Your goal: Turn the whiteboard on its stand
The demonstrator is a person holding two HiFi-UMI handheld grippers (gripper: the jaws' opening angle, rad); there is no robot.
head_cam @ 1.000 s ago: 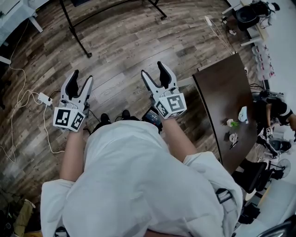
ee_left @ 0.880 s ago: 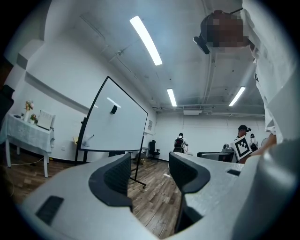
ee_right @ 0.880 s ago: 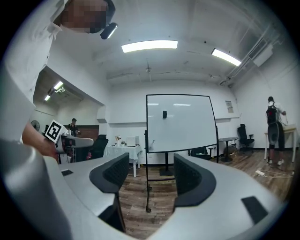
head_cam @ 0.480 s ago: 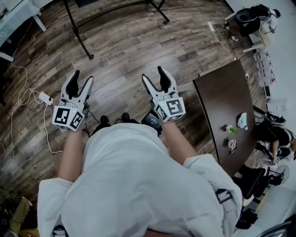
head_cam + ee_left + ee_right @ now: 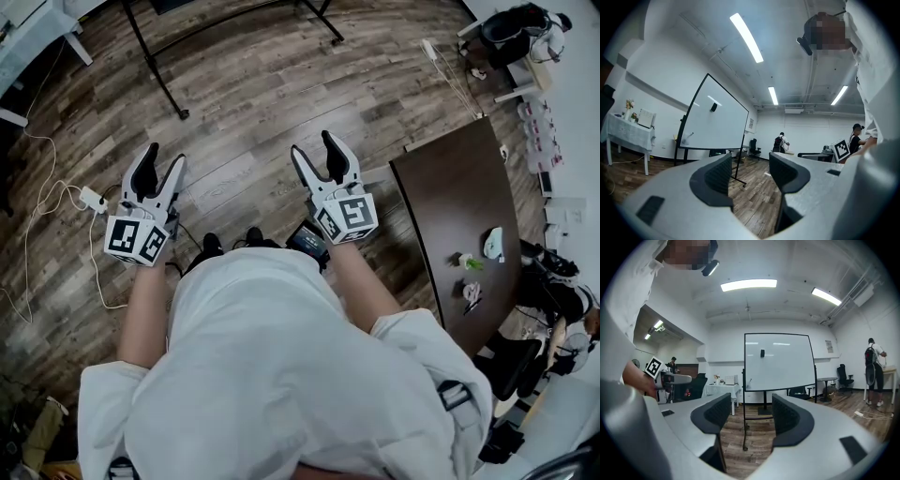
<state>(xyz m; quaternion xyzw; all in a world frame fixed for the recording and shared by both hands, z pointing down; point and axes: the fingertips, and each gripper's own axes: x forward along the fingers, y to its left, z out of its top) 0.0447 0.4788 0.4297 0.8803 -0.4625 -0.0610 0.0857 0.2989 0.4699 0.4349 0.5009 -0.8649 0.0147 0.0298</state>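
Observation:
The whiteboard [image 5: 780, 361] stands upright on its black wheeled stand [image 5: 743, 427] some way off across the room, facing my right gripper [image 5: 750, 416]. In the left gripper view the whiteboard [image 5: 717, 117] shows at an angle, to the left. The head view shows only the stand's black feet [image 5: 155, 70] at the top. My left gripper [image 5: 161, 164] and right gripper [image 5: 316, 155] are held level in front of the person, far from the board. Both are open and empty. The right jaws have just been closing a little, with nothing between them.
A dark brown table [image 5: 459, 216] with small items stands at the right. A white cable and power strip [image 5: 89, 197] lie on the wood floor at the left. A white-clothed table [image 5: 628, 133] stands by the wall. A person [image 5: 873, 366] stands at the far right.
My right gripper has shifted slightly forward toward the stand. The left gripper has stayed put. The person seated beyond the dark table has slipped toward the edge of view.

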